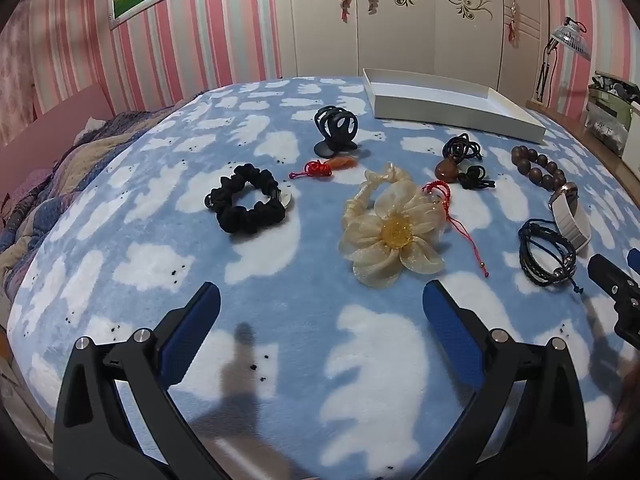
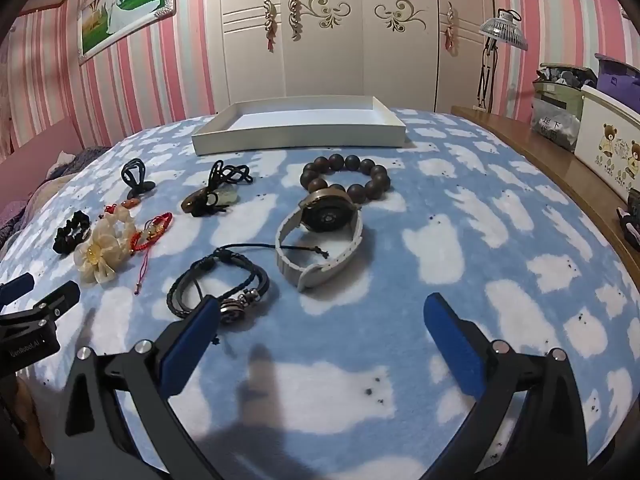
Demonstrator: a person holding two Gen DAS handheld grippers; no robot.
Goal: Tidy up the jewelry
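Jewelry lies spread over a blue blanket with white clouds (image 1: 280, 320). In the left wrist view I see a black scrunchie (image 1: 246, 204), a cream flower hair tie (image 1: 390, 236), a black hair claw (image 1: 336, 130) and a red knot charm (image 1: 316, 169). The right wrist view shows a white-strap watch (image 2: 324, 240), a brown bead bracelet (image 2: 348, 176), a black braided bracelet (image 2: 218, 286) and a corded pendant (image 2: 208, 196). My left gripper (image 1: 322, 302) stands open, short of the flower. My right gripper (image 2: 322, 314) is open too, its left finger beside the braided bracelet. Neither holds anything.
A shallow white tray (image 2: 298, 136) sits at the far side of the bed, with nothing seen inside. A wooden ledge (image 2: 560, 160) with boxes and a small fan (image 2: 502, 30) runs along the right. A folded quilt (image 1: 48, 184) lies at the left.
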